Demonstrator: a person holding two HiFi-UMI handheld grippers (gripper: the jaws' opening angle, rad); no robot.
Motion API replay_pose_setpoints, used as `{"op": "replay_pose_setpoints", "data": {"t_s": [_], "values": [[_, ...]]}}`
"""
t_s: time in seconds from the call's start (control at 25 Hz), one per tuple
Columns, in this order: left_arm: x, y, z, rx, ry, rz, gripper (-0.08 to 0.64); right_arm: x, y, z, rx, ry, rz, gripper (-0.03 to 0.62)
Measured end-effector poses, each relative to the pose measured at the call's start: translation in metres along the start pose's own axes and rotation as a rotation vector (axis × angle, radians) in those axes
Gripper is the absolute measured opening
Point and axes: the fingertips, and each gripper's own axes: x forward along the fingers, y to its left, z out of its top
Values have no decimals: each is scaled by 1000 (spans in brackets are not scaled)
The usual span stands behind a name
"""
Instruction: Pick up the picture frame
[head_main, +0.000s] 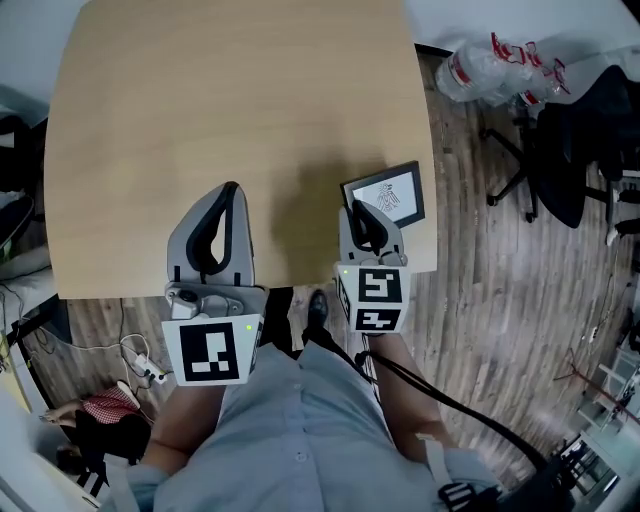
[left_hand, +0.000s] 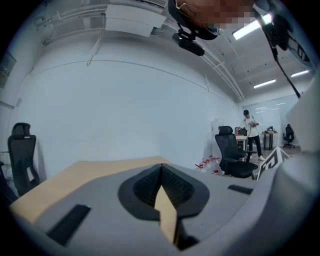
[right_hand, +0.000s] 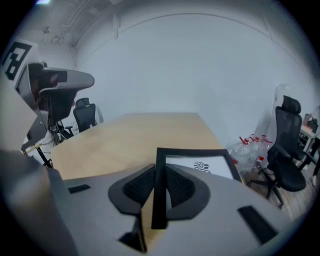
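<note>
Head view, looking steeply down: big light-wood table (head_main: 230, 120) w/ rounded corners fills the upper left; grey-brown plank floor (head_main: 500, 300) runs down the right side; black office chair (head_main: 575, 150) stands at far right on it; person's pale blue shirt (head_main: 300, 430) fills bottom centre; cluster of clear plastic bottles (head_main: 495, 62) w/ red caps lies on the floor by the table's far right corner; left gripper (head_main: 215, 235), grey w/ black pads, sits over the table's near edge, well apart from the frame, jaws closed tip to tip w/ nothing btwn them; right gripper (head_main: 368, 228) is over the table's near right corner, jaws narrowed and clamped on the left edge of the picture frame (head_main: 385, 192); frame is small, black-rimmed, w/ a white sheet and a small dark drawing; it sits tilted at that corner, just inside the table's right edge; can't tell if it touches the tabletop.
</note>
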Motion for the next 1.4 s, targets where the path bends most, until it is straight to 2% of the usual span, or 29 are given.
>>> {"op": "replay_pose_setpoints", "data": {"t_s": [0.32,0.6,0.8,0.88,1.04,1.32,1.4], "values": [[-32,-23,36,19,-126,10,2,-57,6,93,-32,-320,43,63],[-52,-65,68,13,-224,9,2,-143,-7,163,-80,-570,78,63],[-78,-56,88,25,-290,19,2,-198,15,199,-142,-725,76,63],[-84,-55,94,40,-316,21,2,-207,19,204,-158,-759,71,63],[-87,-55,103,137,-355,13,2,-208,19,204,-165,-767,64,63],[-86,-54,111,111,-343,14,2,-206,17,202,-162,-739,56,63],[-87,-54,111,133,-347,13,2,-206,17,201,-159,-740,54,63]]}}
